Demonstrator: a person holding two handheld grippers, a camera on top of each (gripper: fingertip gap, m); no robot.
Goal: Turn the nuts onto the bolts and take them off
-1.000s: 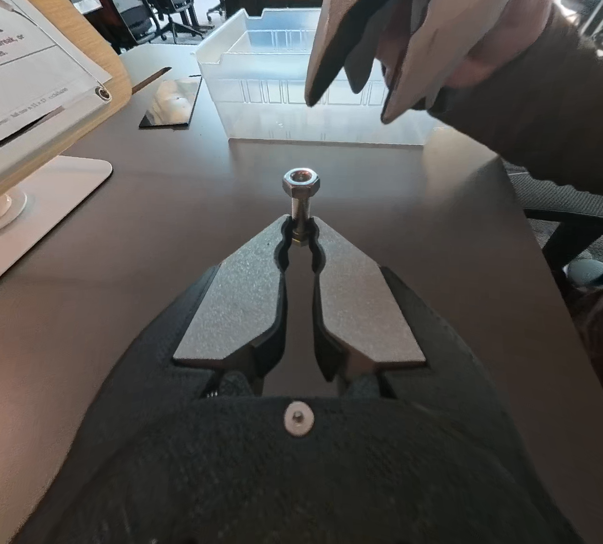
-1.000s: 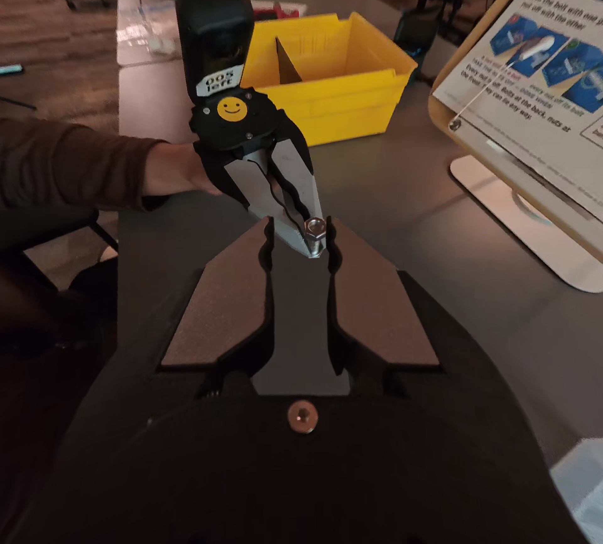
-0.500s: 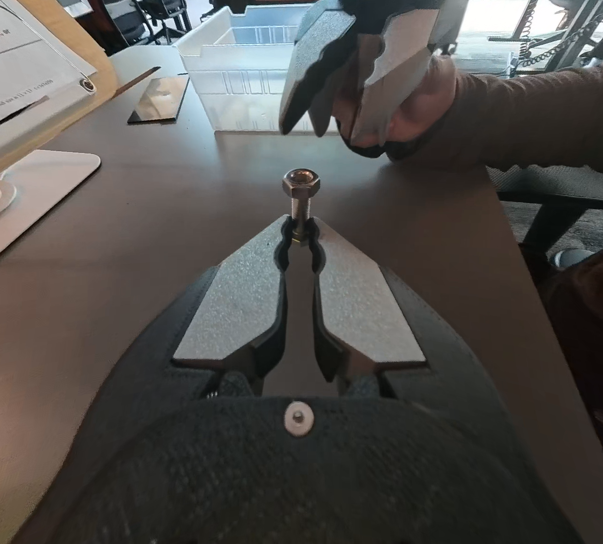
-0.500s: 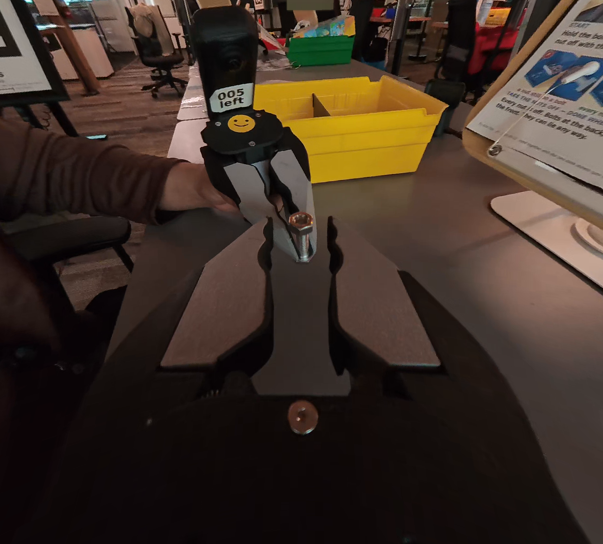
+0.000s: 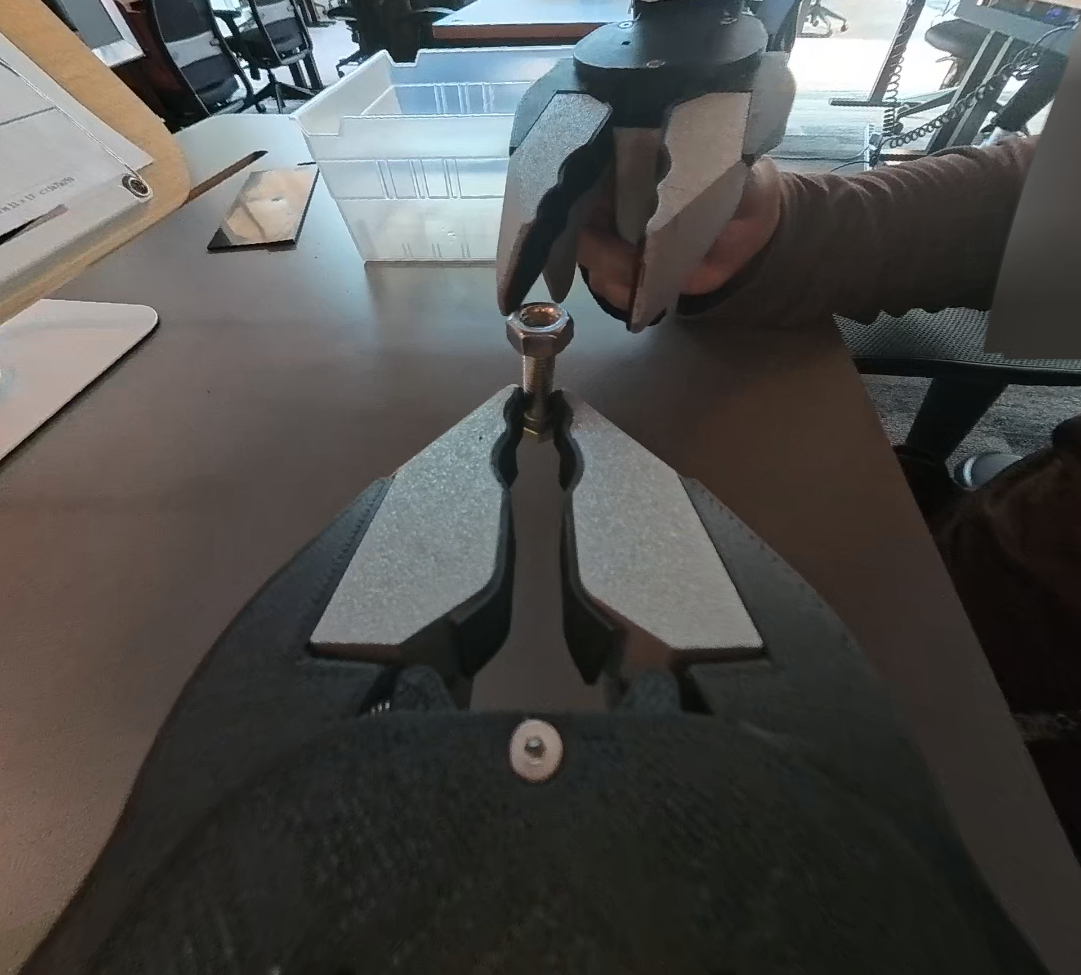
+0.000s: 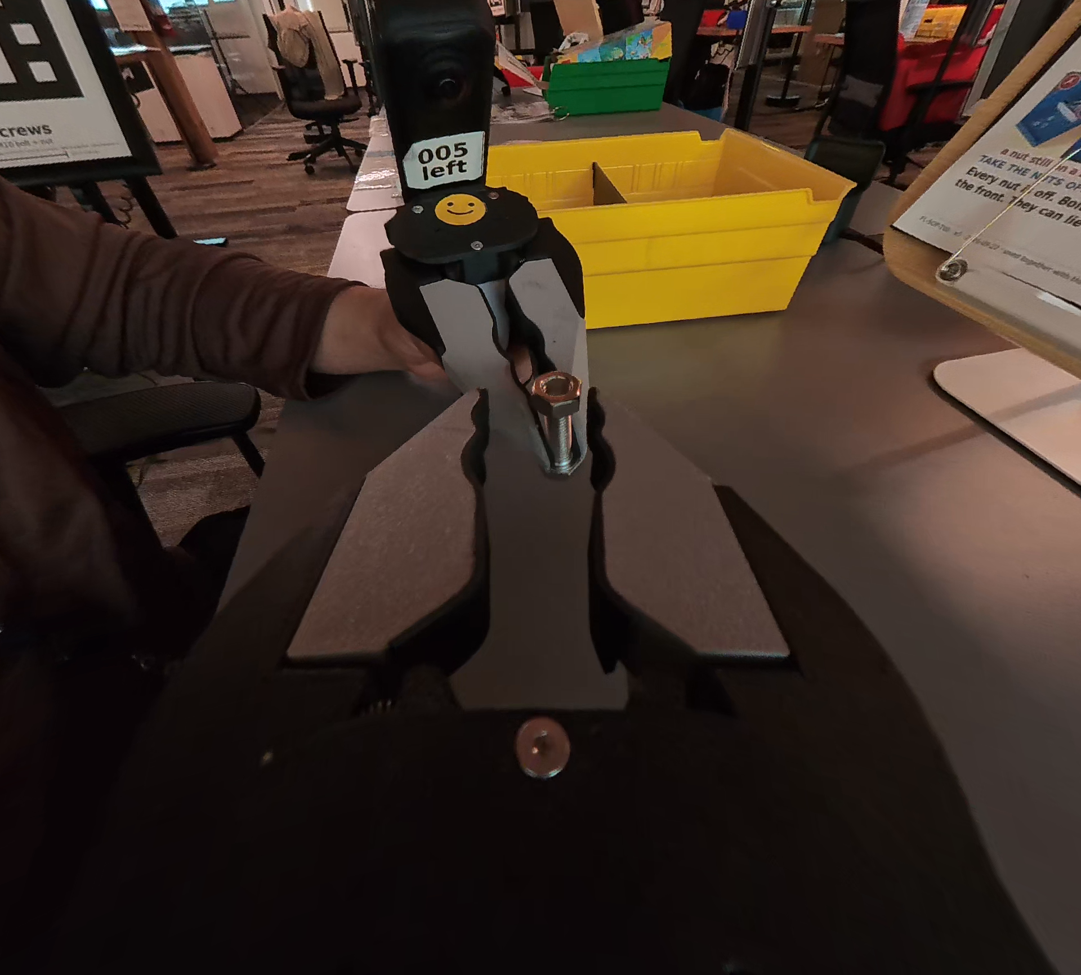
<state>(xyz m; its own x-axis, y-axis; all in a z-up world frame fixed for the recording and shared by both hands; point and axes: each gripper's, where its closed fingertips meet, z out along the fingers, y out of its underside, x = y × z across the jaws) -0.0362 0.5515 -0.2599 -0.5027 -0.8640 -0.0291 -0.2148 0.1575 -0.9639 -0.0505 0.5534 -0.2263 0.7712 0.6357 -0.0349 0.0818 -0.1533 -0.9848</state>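
Note:
My left gripper (image 5: 538,412) is shut on the head end of a steel bolt (image 5: 536,376), whose threaded shaft points away from it. A hex nut (image 5: 539,331) sits on the far end of the bolt. My right gripper (image 5: 576,315) is open, just beyond and above the nut, one fingertip close to its rim. In the right wrist view the nut (image 6: 554,391) lies between the tips of my open right gripper (image 6: 537,403). The bolt (image 6: 558,438) runs down into the left gripper (image 6: 560,470). I cannot tell whether the right fingers touch the nut.
A clear plastic bin (image 5: 409,169) stands on the dark table (image 5: 234,391) behind the right gripper. A divided yellow bin (image 6: 672,268) stands behind the left gripper. An instruction board on a white stand (image 6: 1006,221) is to one side. A black plate (image 5: 263,210) lies flat. The grippers are tip to tip, or close to it.
My right gripper has come down from above and levelled out, so its open tips now flank the nut. The left gripper still holds the bolt in the same place.

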